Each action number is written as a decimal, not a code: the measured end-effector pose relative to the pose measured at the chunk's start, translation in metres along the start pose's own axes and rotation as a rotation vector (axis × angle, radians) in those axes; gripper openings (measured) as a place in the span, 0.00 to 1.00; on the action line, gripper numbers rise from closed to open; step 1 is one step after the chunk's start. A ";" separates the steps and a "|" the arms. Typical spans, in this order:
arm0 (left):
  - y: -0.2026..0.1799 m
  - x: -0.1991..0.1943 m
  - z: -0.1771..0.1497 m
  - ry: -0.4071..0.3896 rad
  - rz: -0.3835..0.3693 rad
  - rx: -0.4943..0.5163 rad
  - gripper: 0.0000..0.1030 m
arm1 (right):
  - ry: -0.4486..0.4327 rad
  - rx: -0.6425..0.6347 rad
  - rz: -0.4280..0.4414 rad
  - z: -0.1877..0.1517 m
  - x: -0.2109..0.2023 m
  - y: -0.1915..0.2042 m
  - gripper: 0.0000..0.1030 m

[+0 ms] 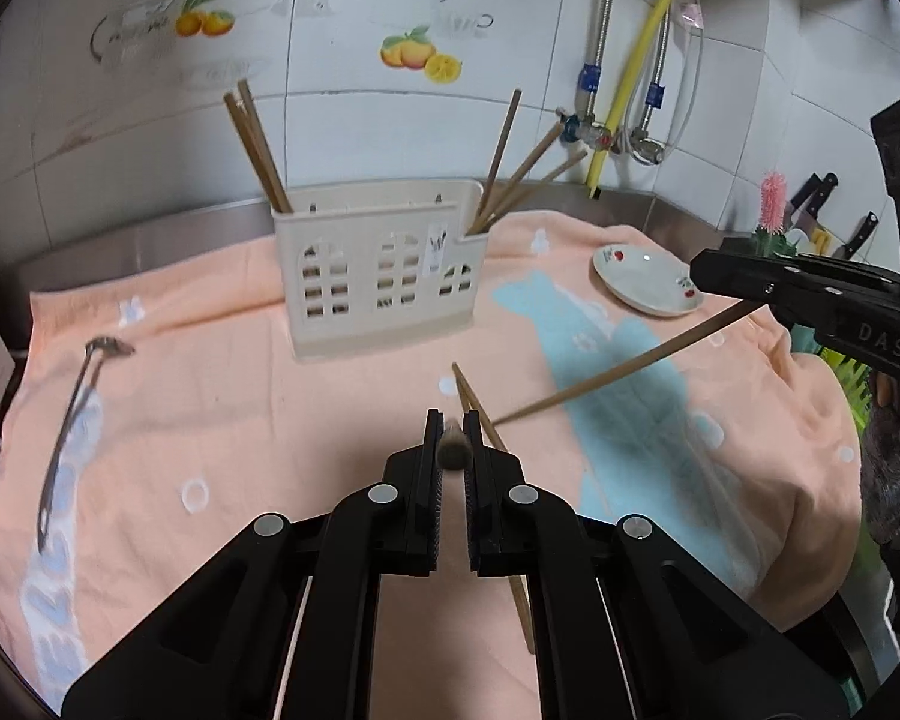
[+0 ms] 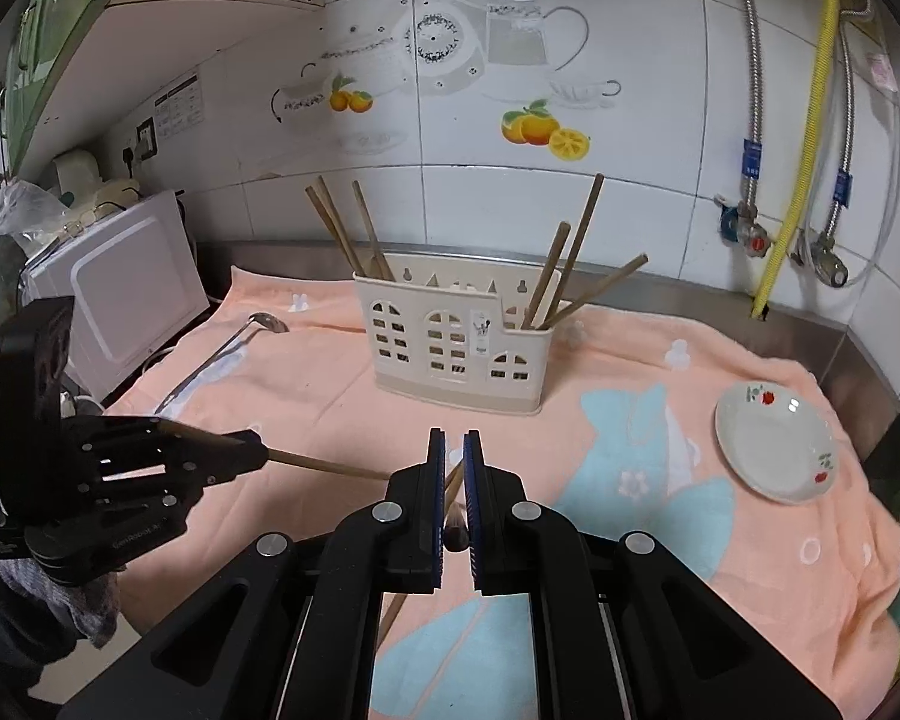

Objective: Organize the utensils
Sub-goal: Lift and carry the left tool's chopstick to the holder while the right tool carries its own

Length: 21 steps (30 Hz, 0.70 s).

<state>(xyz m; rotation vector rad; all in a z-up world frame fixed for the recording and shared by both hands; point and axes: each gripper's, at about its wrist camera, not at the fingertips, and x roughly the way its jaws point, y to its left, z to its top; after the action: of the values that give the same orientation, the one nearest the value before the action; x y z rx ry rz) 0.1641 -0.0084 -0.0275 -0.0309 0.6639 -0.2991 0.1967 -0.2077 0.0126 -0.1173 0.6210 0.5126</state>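
Left claw (image 1: 452,420) and right claw (image 2: 455,441) each clamped on one thin brown wooden chopstick (image 1: 624,363).

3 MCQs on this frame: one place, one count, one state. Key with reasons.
1. Where is the plate?
A. inside the holder
B. on the towel, right of the holder
C. on top of the microwave

2. How many chopsticks stand in the holder's right end?
A. one
B. three
C. seven

3. What is the right gripper doing?
A. open, empty
B. shut on a ladle
C. shut on a chopstick

Key:
1 B: it lies on the towel to the holder's right.
2 B: three sticks fan out there.
3 C: the stick's end shows between the closed fingers.
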 end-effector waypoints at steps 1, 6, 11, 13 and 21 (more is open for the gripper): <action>0.000 -0.001 0.003 -0.005 0.000 0.004 0.05 | 0.006 0.007 0.014 0.004 0.001 -0.002 0.06; 0.005 -0.004 0.027 -0.022 -0.004 0.026 0.05 | 0.017 -0.003 0.016 0.029 0.006 -0.007 0.06; 0.011 -0.005 0.052 -0.041 -0.001 0.036 0.05 | 0.005 -0.020 0.012 0.057 0.007 -0.009 0.06; 0.013 -0.007 0.064 -0.052 0.000 0.043 0.05 | -0.007 -0.025 0.008 0.072 0.007 -0.010 0.06; 0.022 -0.016 0.110 -0.109 0.017 0.063 0.05 | -0.056 -0.026 0.000 0.126 0.012 -0.016 0.06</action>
<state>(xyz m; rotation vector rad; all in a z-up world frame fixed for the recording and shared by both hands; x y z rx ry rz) 0.2246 0.0097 0.0663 0.0189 0.5462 -0.3002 0.2790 -0.1840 0.1074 -0.1273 0.5600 0.5223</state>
